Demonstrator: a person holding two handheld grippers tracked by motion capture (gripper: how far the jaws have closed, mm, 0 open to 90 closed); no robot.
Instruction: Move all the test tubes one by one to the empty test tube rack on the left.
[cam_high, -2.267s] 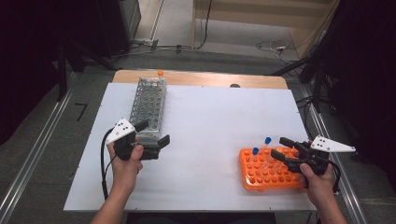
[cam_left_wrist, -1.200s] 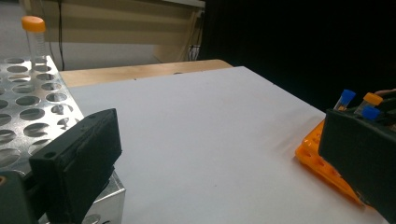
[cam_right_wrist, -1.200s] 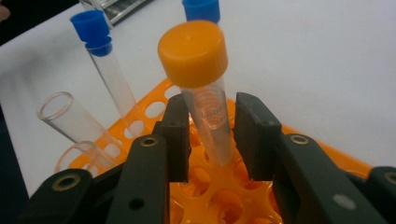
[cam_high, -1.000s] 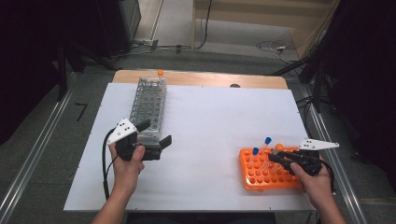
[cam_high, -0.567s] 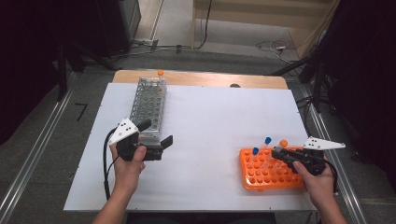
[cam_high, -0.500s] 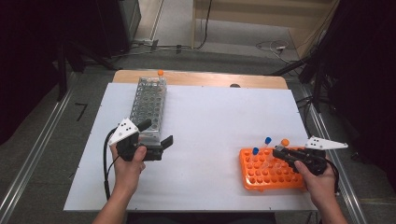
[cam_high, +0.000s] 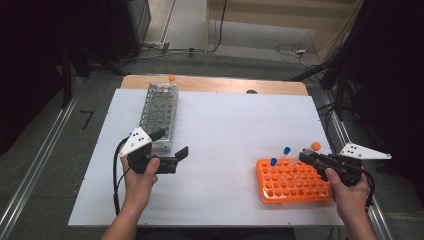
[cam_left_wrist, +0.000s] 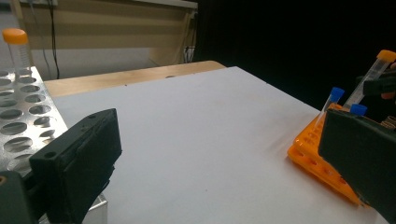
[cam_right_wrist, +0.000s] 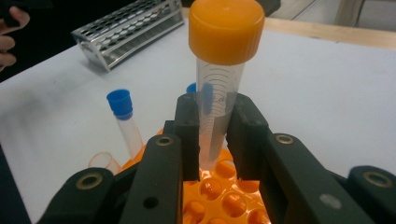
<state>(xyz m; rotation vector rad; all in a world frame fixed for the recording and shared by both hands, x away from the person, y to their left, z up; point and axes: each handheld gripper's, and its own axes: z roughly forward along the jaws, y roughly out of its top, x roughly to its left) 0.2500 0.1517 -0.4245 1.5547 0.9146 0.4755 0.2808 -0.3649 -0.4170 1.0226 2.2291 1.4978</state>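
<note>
The broad white surface (cam_high: 220, 150) carries two racks well apart. The long perforated metal tube rack (cam_high: 159, 114) lies toward the far left with one orange-capped tube (cam_high: 171, 79) standing at its far end. The orange plastic tube rack (cam_high: 291, 180) sits at the near right.

Over the last couple of seconds the right tongs (cam_high: 306, 156) have closed in on that orange rack and come up a little. They are now clamped on the clear plastic tube with the orange screw cap (cam_right_wrist: 219, 74). In the right gripper view the tube stands nearly upright between the jaws, its lower end just over the rack's holes. Whether the tip has fully left its hole I cannot tell. I take this to be the start of a transfer, the tube drawn out and probably bound for the metal rack across the surface.

The left tongs (cam_high: 170, 150) have hardly moved. They hover just beside the near end of the metal rack, jaws apart and holding nothing, as the left gripper view confirms.

Two smaller blue-capped tubes (cam_high: 286, 151) lean in the orange rack's far row, just beside the lifted one.

As for writing, faint graduation marks run down the held tube's wall, with a few characters beside them too blurred to read. I see no brand or label anywhere.
</note>
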